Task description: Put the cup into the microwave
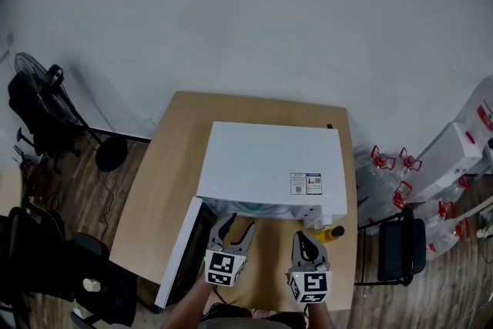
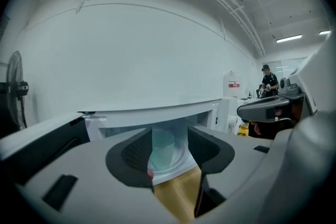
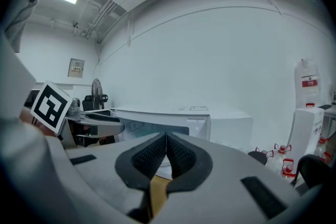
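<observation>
The white microwave [image 1: 269, 166] stands on the wooden table [image 1: 166, 166] with its door [image 1: 181, 250] swung out to the left. A pale green translucent cup [image 2: 161, 152] stands upright on the glass turntable inside; in the head view only a greenish glimpse [image 1: 250, 206] shows under the top edge. My left gripper [image 1: 236, 226] hovers just in front of the cavity with its jaws apart and nothing between the pads [image 2: 137, 152]; the cup is beyond them. My right gripper [image 1: 304, 239] is beside it on the right, in front of the control panel, its pads [image 3: 157, 152] pressed together and empty.
A small yellow object [image 1: 331, 233] sits on the table at the microwave's front right corner. A standing fan [image 1: 35, 100] and dark chairs are left of the table, a black chair [image 1: 404, 246] and water bottles [image 1: 393, 166] to the right. A person [image 2: 269, 81] stands far off.
</observation>
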Motion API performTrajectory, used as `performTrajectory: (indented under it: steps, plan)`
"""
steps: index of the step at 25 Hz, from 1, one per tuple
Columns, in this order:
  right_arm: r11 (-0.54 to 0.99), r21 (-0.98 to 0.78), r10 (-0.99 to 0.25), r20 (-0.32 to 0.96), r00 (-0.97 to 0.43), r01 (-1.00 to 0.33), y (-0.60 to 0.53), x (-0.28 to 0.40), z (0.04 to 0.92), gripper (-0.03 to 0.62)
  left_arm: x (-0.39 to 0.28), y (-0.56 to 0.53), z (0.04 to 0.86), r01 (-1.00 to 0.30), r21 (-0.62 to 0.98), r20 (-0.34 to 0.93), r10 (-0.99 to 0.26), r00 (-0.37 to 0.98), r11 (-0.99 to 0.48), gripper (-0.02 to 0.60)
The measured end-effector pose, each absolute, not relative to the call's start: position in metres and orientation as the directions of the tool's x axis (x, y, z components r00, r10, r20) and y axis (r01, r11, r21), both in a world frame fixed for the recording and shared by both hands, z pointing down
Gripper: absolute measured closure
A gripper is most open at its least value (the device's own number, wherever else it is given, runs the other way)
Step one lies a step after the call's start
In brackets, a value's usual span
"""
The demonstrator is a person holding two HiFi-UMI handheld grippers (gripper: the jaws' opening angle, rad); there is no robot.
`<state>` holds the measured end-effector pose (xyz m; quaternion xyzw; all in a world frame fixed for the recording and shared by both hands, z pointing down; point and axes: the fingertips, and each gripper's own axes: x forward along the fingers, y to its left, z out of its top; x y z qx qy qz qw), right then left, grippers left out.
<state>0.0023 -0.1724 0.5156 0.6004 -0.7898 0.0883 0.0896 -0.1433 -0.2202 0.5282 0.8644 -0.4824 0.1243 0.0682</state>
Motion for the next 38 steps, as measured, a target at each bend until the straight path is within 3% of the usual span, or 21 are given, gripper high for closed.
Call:
performTrajectory:
  steps: [5,13,25,38]
  plan:
    - [0.285,-0.01,-0.934,0.223,-0.28,-0.958,-0.162,-0.006,0.503,0.576,-0.157,-0.194,0.503,-0.853,-0.013,0.236,-0.83,0.505,-0.522,0.445]
    - [0.328,0.007,-0.927,0.192,-0.321,-0.945,-0.144,-0.028,0.493,0.576,-0.183,-0.159,0.5,-0.873,-0.017,0.242,-0.849,0.47,-0.488,0.508]
    - [0.359,0.008,-0.919,0.177,-0.352,-0.933,-0.13,-0.046,0.488,0.576,-0.197,-0.13,0.497,-0.877,-0.02,0.233,-0.856,0.462,-0.479,0.552]
    - [0.37,0.021,-0.915,0.182,-0.36,-0.929,-0.13,-0.047,0.49,0.576,-0.193,-0.133,0.498,-0.876,-0.018,0.227,-0.855,0.467,-0.483,0.555]
